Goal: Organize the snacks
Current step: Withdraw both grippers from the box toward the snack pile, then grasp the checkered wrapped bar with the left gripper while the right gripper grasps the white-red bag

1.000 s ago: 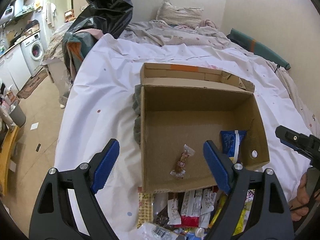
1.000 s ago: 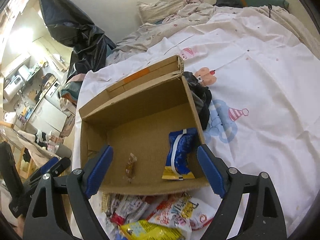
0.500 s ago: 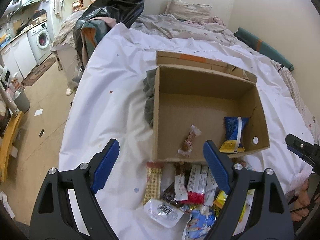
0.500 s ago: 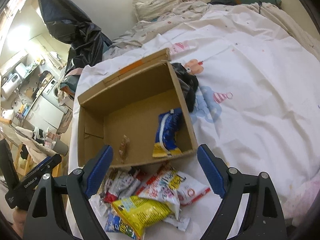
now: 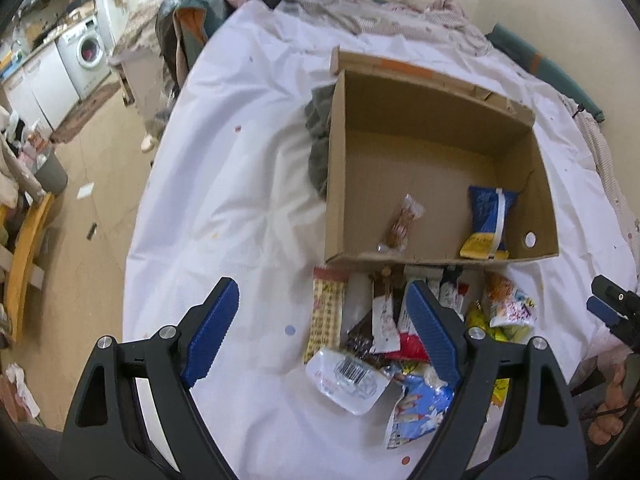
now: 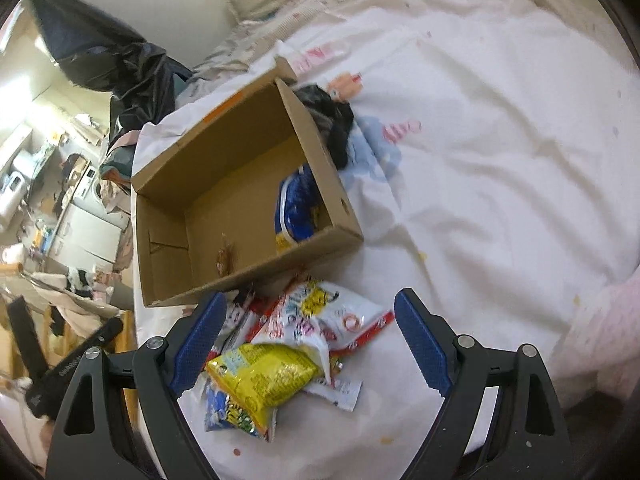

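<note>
Jaws spread wide on both tools, nothing between the pads; the left gripper tilts steeply down over the white bedsheet, its right finger above the near edge of the snack pile; the right gripper also angles downward, framing a yellow packet and a white-and-red packet; the pile lies on the bed just before the open cardboard box, which holds a blue packet and a small brown wrapped snack.
</note>
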Demonstrator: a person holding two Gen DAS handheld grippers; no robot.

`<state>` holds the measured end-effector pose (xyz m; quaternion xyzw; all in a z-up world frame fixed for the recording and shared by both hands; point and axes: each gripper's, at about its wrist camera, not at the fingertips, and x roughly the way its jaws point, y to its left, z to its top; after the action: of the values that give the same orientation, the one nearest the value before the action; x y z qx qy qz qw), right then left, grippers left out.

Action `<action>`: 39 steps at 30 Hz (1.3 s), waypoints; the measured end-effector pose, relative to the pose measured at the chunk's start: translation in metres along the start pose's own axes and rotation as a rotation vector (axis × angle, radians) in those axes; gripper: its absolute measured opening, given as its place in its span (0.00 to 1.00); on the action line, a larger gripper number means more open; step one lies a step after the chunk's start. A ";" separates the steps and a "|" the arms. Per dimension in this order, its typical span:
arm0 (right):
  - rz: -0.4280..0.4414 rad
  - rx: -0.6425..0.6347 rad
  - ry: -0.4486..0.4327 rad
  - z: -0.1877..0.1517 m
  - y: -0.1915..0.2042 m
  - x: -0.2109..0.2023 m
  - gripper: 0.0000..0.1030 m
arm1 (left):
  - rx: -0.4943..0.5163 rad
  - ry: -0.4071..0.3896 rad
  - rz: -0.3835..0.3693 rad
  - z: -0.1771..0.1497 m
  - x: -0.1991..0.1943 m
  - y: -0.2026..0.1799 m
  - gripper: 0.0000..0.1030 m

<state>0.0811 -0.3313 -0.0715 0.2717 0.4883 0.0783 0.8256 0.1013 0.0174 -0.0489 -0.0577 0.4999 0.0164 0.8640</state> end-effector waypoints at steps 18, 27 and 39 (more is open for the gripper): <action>0.000 -0.035 0.066 -0.003 0.017 0.023 0.86 | -0.076 0.304 -0.022 -0.017 0.093 0.016 0.49; -0.028 -0.037 0.071 0.001 0.015 0.028 0.86 | 0.056 0.344 0.105 -0.018 0.117 -0.005 0.21; -0.084 -0.002 0.189 0.003 0.008 0.061 0.86 | -0.072 0.234 -0.009 -0.009 0.044 0.028 0.21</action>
<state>0.1157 -0.3014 -0.1123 0.2414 0.5749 0.0694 0.7787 0.1136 0.0428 -0.0936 -0.0927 0.5963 0.0236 0.7970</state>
